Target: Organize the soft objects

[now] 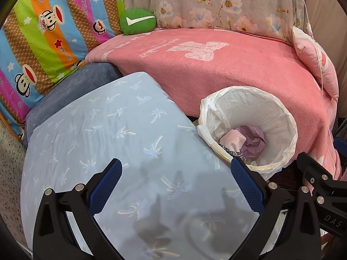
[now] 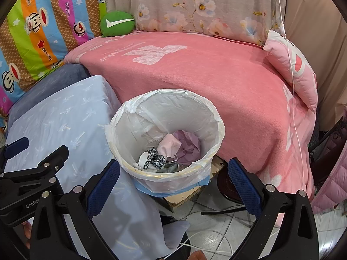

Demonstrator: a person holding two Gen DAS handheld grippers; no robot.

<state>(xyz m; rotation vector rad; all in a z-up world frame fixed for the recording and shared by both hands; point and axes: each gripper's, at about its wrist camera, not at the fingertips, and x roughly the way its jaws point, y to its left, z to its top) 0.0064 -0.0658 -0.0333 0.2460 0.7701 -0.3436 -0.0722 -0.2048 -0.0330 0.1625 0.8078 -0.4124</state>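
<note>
A white lined bin (image 2: 164, 112) (image 1: 249, 108) stands between a pale blue palm-print cushion (image 1: 112, 134) (image 2: 56, 117) and a pink blanket (image 1: 216, 71) (image 2: 195, 75). Inside the bin lie a pink cloth (image 2: 170, 144), a lilac cloth (image 2: 190, 146), a leopard-print piece (image 2: 155, 159) and white and grey bits. My left gripper (image 1: 176, 181) hangs open over the blue cushion, holding nothing. My right gripper (image 2: 173, 181) is open just in front of the bin, with nothing in it. A green plush with a white tick (image 1: 137, 21) (image 2: 117, 23) rests at the back.
A striped monkey-print quilt (image 1: 43, 32) lies at left, a floral cover (image 2: 195, 6) behind, and a pink pillow (image 2: 292, 69) at right. A darker blue cushion (image 1: 71, 91) sits under the pale one. White cables (image 2: 208, 236) cross the tiled floor; a thin cord (image 2: 290, 65) hangs at right.
</note>
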